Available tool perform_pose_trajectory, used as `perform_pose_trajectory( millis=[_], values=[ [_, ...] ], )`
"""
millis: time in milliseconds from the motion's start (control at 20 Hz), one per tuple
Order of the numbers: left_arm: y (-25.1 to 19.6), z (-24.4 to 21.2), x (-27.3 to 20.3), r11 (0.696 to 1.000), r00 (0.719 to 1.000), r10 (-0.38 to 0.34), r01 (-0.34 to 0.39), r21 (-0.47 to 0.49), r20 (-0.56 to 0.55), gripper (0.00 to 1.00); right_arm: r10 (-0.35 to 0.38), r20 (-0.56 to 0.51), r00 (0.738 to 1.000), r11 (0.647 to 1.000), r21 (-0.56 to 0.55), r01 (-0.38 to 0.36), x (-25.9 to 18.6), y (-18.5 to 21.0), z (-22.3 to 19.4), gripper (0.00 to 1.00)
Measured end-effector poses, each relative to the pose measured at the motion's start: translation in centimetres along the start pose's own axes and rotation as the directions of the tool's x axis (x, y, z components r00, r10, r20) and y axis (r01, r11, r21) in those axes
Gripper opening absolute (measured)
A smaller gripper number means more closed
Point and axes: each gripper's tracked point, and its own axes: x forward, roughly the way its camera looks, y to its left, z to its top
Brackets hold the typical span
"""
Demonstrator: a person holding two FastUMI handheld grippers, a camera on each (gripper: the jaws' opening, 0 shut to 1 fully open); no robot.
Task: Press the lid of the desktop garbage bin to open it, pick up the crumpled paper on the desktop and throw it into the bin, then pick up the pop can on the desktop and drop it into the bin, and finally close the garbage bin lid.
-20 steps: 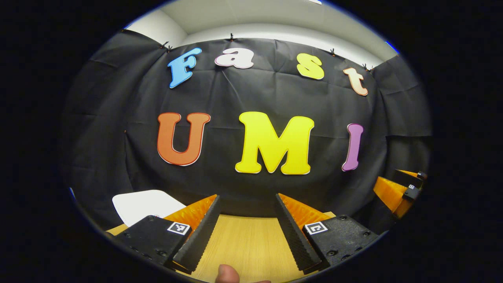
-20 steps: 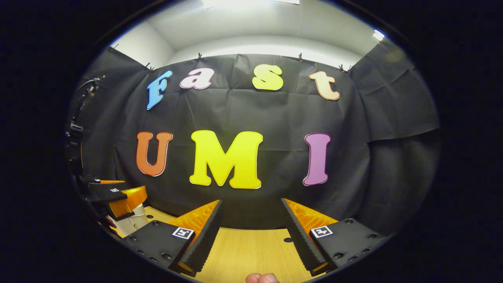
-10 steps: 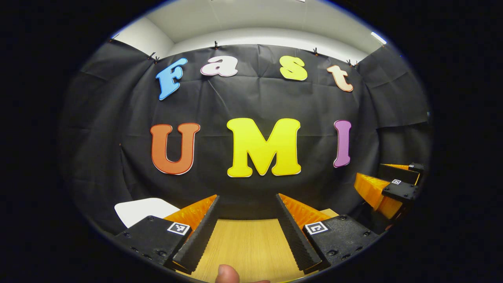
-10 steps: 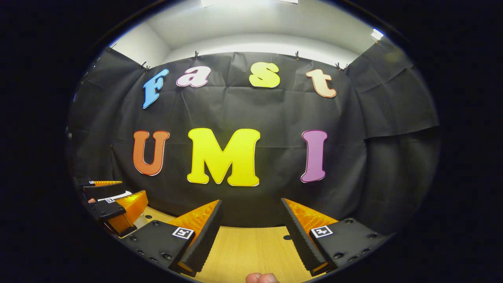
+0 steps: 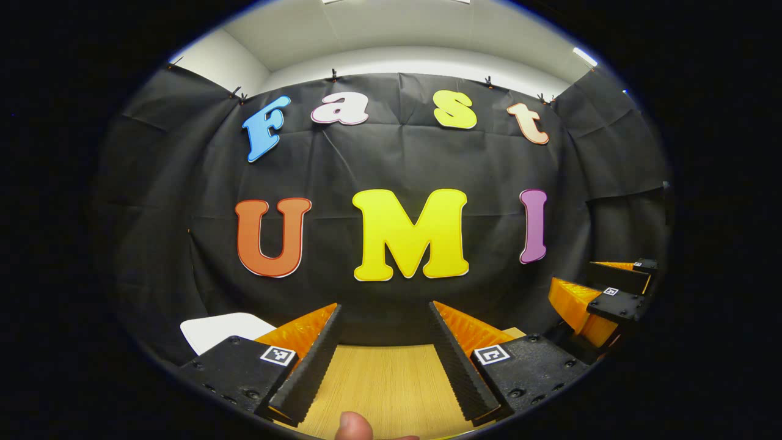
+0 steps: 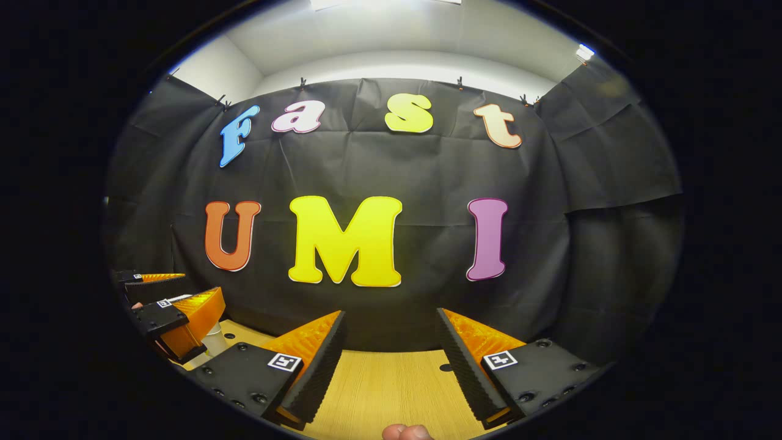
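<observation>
left gripper view: your left hand-held gripper [image 5: 383, 318] hangs above the wooden surface [image 5: 385, 385], jaws spread wide with nothing between them. the white bin lid [image 5: 223, 327] sits just behind its left finger. your right hand-held gripper [image 5: 595, 287] shows far right. right gripper view: your right hand-held gripper [image 6: 391, 321] is likewise wide apart and empty above the surface [image 6: 391, 385]; the left hand-held gripper [image 6: 174, 293] shows at left, a bit of the white bin [image 6: 214, 339] below it.

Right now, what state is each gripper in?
Left gripper: open, holding nothing.
Right gripper: open, holding nothing.
</observation>
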Motion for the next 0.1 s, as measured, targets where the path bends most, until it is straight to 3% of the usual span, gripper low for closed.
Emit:
perform_pose_trajectory(
  millis=[100],
  values=[
    [-0.13, -0.10, 0.03, 1.000, 1.000, 0.000, 0.000, -0.002, 0.000, 0.90, 0.003, 0.002, 1.000, 1.000, 0.003, -0.003, 0.04, 0.02, 0.09, 0.92]
  ],
)
